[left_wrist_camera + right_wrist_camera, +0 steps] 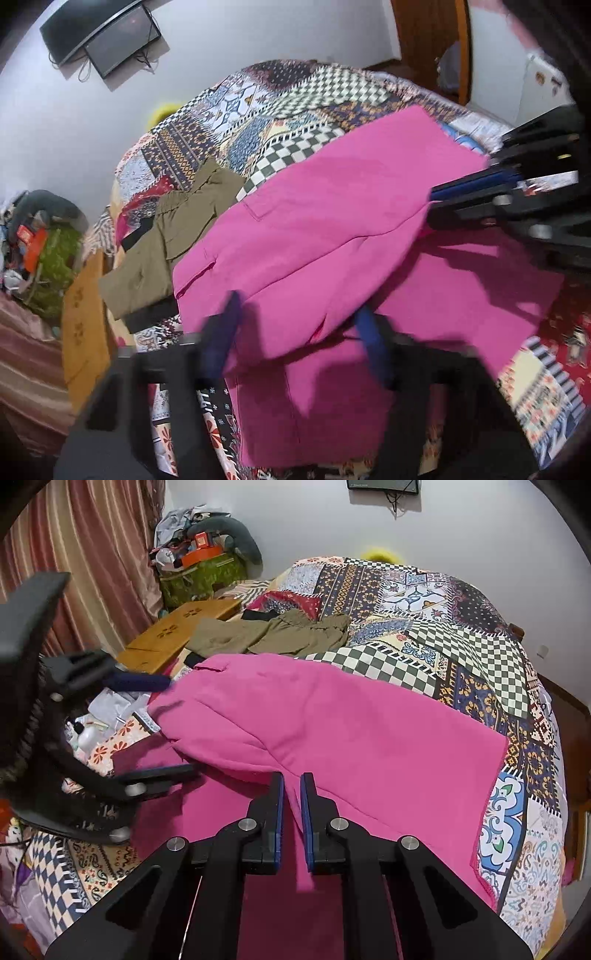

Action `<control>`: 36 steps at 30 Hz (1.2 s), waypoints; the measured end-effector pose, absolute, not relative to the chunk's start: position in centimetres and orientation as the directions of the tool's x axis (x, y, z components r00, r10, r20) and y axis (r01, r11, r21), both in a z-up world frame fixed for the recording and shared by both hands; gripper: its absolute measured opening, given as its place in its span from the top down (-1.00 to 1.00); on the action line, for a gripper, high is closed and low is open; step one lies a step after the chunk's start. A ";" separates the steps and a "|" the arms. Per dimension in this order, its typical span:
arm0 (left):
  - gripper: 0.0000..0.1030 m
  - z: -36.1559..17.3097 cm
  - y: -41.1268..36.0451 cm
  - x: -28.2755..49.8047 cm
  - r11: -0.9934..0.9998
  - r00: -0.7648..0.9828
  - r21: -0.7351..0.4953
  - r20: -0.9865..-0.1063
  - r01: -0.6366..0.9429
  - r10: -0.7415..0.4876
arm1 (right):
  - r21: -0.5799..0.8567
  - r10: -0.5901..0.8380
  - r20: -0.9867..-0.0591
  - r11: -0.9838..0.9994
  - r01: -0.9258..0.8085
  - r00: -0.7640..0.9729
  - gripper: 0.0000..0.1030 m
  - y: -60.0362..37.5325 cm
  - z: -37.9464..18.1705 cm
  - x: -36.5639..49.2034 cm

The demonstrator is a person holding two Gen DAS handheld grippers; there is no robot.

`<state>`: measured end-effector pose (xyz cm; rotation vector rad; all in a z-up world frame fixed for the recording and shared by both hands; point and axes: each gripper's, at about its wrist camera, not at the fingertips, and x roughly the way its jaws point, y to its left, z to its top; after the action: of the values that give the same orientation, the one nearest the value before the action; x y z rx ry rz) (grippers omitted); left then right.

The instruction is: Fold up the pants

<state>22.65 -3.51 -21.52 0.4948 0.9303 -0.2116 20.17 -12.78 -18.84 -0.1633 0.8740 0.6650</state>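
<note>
— Patchwork cotton, that bedspread (pixel 424 602), all checks and florals, and it covers the whole bed. What lies on it?

— Mostly the pink pants (pixel 332 716). They spread across the near half of the bed, with an upper layer doubled over a darker lower layer that sits closest to both cameras.

— Anything else on the bed?

— An olive-green garment (pixel 273 635), crumpled, lies beyond the pink cloth toward the far corner, just beside a wooden tray table (pixel 177 627). Past that stands a striped curtain (pixel 92 546), with a heap of clutter (pixel 199 554) next to it. A dark screen (pixel 99 37) hangs on the white wall.

— And the right gripper (pixel 291 786)?

— Its blue-padded fingers (pixel 279 812) stand close together with a strip of pink fabric passing between them, so it is clamped on the pants at the near edge of the folded layer. In the left wrist view it comes in from the right side, pinching the cloth there.

— The left gripper (pixel 299 317)?

— Blurred in its own camera. Its fingers are spread wide, one to each side of the pink fold, and from the right wrist view one finger sits above the cloth edge and one below, apart. It is released, gripping nothing.
</note>
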 end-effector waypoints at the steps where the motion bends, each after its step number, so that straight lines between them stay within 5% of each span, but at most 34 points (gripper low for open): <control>1: 0.44 -21.6 -3.5 22.8 0.872 0.583 0.309 -0.812 0.380 0.034 | 0.135 0.476 -0.754 0.786 -0.603 0.453 0.85 -12.9 -18.8 20.2; 5: 0.67 -20.7 -3.2 23.2 0.901 0.584 0.244 -0.811 0.360 -0.014 | 0.145 0.487 -0.764 0.768 -0.624 0.422 0.79 -13.0 -18.8 19.8; 9: 0.76 -19.5 -2.4 23.6 0.925 0.582 0.179 -0.811 0.336 -0.055 | 0.095 0.459 -0.773 0.766 -0.635 0.438 0.18 -12.5 -19.2 19.5; 15: 0.81 -18.2 -2.0 23.1 0.931 0.583 0.140 -0.808 0.337 -0.089 | 0.013 0.385 -0.786 0.793 -0.609 0.484 0.19 -11.8 -20.1 20.1; 20: 0.82 -17.8 -1.9 21.4 0.922 0.569 0.127 -0.815 0.365 -0.113 | 0.041 0.416 -0.753 0.803 -0.594 0.510 0.77 -12.8 -18.7 19.4; 36: 0.80 -20.1 -2.4 16.7 0.924 0.483 0.033 -0.859 0.381 -0.169 | 0.049 0.421 -0.772 0.787 -0.615 0.476 0.78 -15.3 -18.7 15.0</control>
<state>16.70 -2.37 -20.11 0.2319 1.0142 -0.3386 15.02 -15.29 -18.71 -0.2489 0.8662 0.6409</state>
